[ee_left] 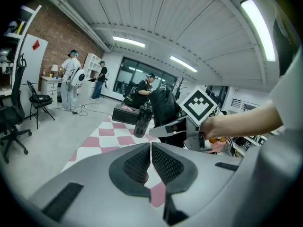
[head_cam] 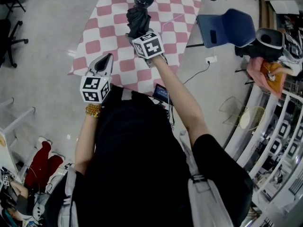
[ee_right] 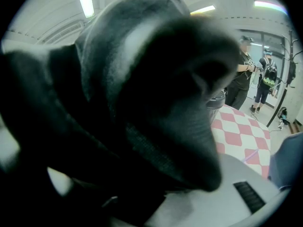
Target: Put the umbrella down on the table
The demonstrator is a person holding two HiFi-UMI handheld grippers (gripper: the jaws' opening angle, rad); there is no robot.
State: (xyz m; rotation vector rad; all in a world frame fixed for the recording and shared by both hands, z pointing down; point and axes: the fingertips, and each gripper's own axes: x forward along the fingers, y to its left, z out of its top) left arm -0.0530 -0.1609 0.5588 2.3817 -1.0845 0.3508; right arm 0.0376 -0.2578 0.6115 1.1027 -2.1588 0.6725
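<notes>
Right gripper [head_cam: 140,33] jaws clamped on crumpled black fabric umbrella [head_cam: 138,17], left gripper [head_cam: 106,60] ribbed jaws together, empty

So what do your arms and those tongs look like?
The left tongs and right tongs are pale grey plastic, each with a white cube of black square markers. The left one's pads are dark and mesh-textured. The arms are bare below a black short-sleeved top, with an orange-yellow bead bracelet on the left wrist.
</notes>
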